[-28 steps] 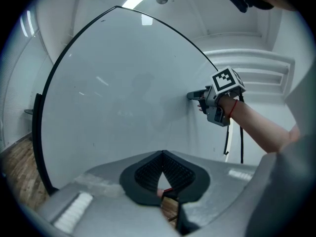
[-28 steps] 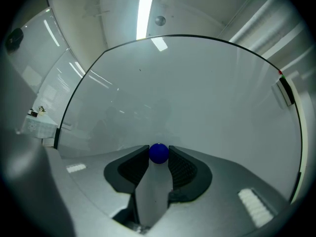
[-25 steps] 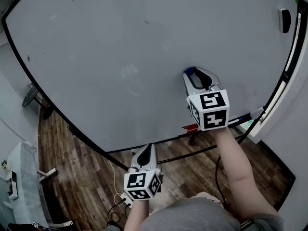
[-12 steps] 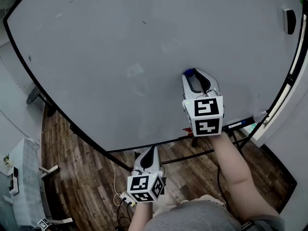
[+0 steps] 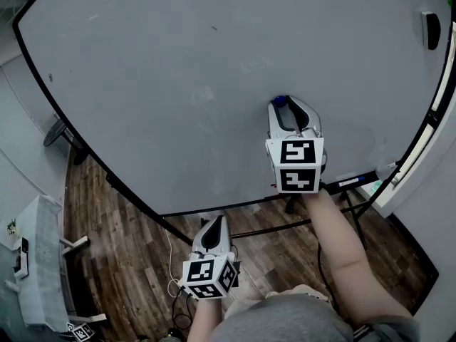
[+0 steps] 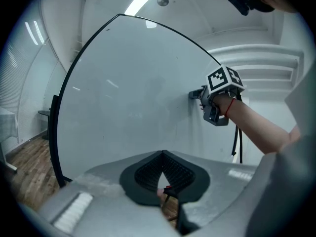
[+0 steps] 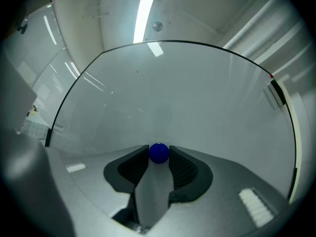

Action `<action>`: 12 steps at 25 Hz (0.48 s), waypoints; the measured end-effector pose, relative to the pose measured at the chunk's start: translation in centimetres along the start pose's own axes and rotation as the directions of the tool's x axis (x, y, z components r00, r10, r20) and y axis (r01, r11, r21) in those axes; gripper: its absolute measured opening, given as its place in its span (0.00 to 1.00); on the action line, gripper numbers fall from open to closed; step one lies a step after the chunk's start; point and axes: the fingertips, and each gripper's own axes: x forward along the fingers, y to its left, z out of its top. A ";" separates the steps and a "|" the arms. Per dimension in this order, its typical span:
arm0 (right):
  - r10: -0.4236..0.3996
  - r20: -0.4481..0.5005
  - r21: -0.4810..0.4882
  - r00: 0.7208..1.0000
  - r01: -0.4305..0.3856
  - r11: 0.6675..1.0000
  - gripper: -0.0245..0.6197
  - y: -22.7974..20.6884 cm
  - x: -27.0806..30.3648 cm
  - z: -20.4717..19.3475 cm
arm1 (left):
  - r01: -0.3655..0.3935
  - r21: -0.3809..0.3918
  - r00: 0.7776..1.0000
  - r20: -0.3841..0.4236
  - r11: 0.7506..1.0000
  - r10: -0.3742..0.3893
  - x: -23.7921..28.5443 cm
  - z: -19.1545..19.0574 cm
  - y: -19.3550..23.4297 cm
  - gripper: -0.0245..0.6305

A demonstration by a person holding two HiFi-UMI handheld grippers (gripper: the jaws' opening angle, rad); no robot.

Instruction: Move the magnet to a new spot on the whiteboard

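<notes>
A small round blue magnet sits against the whiteboard in its lower right part. My right gripper points at the board, and the magnet lies between its two jaw tips, touching both. Its jaws are opening slightly. The left gripper view shows this gripper from the side, tip at the board. My left gripper hangs low, below the board's bottom edge, shut and empty.
A black eraser clings to the board's far right edge. Markers lie on the tray under the board. The board's stand legs and a cable are on the wooden floor. A white table stands at the left.
My right gripper has stayed at the board with the magnet between its tips, hardly shifting. The left gripper has sunk a little lower and the view has tilted slightly.
</notes>
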 end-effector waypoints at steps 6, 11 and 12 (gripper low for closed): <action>-0.009 -0.011 0.019 1.000 0.010 1.000 0.27 -0.3 -0.1 -0.3 | -0.009 0.021 1.000 0.009 1.000 0.009 -1.3 0.3 0.0 0.04; 0.003 -0.030 0.034 1.000 -0.002 0.999 0.29 -0.6 -0.6 -0.8 | -0.034 0.025 0.999 0.018 0.999 0.033 -3.0 0.5 0.7 0.04; 0.004 -0.031 0.031 1.000 -0.003 1.000 0.29 -0.5 -0.8 -0.9 | -0.038 0.026 0.999 0.020 0.999 0.037 -3.3 0.5 0.8 0.04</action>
